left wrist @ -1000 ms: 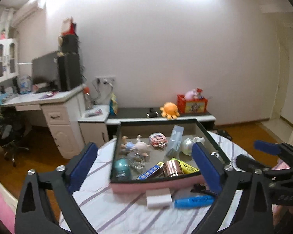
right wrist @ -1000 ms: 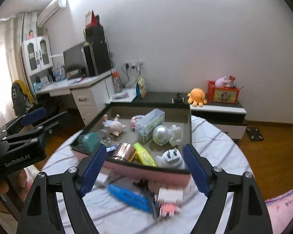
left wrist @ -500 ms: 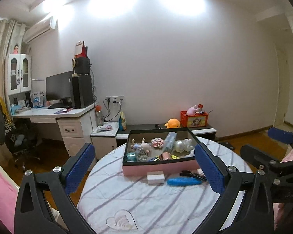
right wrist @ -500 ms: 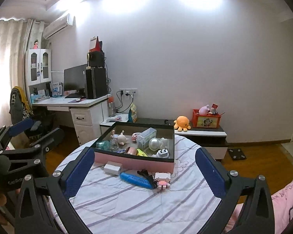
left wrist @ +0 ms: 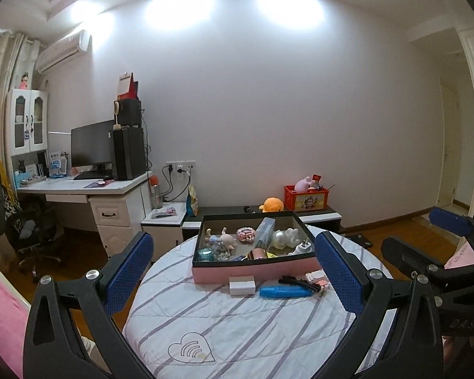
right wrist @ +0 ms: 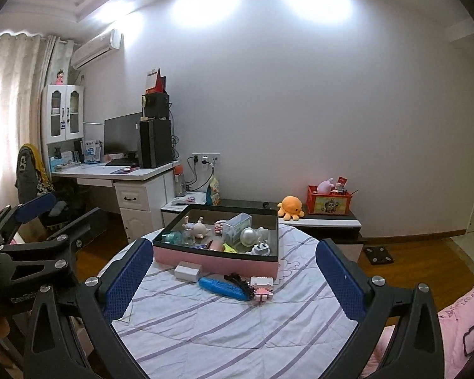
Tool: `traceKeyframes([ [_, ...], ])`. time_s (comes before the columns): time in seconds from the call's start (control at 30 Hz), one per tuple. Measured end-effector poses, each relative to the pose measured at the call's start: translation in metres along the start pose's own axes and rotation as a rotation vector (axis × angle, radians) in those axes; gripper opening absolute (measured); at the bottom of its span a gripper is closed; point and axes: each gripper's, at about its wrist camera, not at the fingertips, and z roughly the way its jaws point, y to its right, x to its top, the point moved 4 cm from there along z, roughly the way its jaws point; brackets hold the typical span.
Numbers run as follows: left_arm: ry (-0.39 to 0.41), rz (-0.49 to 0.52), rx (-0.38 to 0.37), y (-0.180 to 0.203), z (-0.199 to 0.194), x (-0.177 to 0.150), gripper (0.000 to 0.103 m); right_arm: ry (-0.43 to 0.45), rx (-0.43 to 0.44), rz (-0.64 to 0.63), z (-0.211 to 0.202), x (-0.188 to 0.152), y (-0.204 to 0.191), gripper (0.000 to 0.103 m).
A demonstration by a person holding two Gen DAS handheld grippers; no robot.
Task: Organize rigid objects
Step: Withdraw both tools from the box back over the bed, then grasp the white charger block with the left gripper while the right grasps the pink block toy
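Left gripper point(left wrist: 233, 271) spread wide, blue pads point(left wrist: 129, 271) holding nothing, raised above the near part of the round table point(left wrist: 237, 331). Right gripper point(right wrist: 233, 271) likewise wide open and unloaded, above the same striped cloth. At 12 o'clock from both, well apart: pink tray point(right wrist: 218, 260) crowded with small trinkets. Just beside the tray's near wall, on the cloth: white box point(right wrist: 188, 271), blue tube point(right wrist: 222, 287), black clip point(right wrist: 235, 279), pink-and-white block toy point(right wrist: 262, 287). Further out at 10 o'clock, desk point(left wrist: 88, 189) with monitor; at 1 o'clock, orange octopus plush point(right wrist: 289, 207) on a low cabinet.
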Motion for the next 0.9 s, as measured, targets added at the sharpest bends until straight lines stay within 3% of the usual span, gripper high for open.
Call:
traceKeyframes([
  [0.37, -0.07, 0.038, 0.017, 0.0, 0.021, -0.017, 0.103, -0.03, 0.004, 0.01, 0.011, -0.011, 0.005, 0.103],
  [0.53, -0.124, 0.032, 0.03, -0.006, 0.042, -0.032, 0.103, -0.086, 0.0, 0.02, 0.029, -0.024, 0.012, 0.103],
  [0.9, -0.37, -0.014, 0.01, -0.028, 0.119, -0.097, 0.103, -0.315, -0.028, 0.038, 0.113, -0.08, 0.036, 0.103],
])
